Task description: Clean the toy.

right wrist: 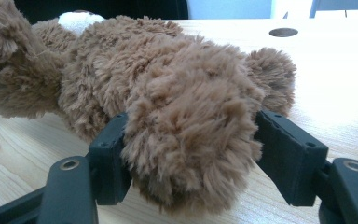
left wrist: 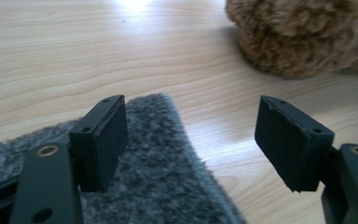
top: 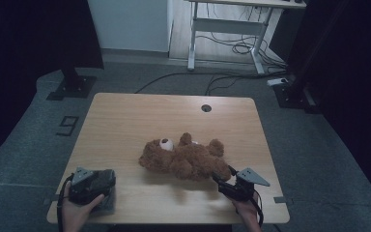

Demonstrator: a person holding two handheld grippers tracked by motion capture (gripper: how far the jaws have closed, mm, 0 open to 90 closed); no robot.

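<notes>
High view: at the wooden table's [top: 125, 116] near edge, left gripper [left wrist: 191, 140] stands with jaws apart over a grey fleece cloth [left wrist: 168, 186]; right gripper [right wrist: 193, 154] is clamped on the brown teddy bear's [top: 183, 157] leg at table centre. Beyond, grey floor [top: 135, 77], cables [top: 232, 48], a desk frame [top: 227, 24].

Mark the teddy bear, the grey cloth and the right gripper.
teddy bear [top: 186, 159], high view, on its belly fur.
grey cloth [left wrist: 168, 172], left gripper view, on the nap between the jaws.
right gripper [right wrist: 191, 154], right gripper view, midway between its fingertips, where the bear's leg sits.
</notes>
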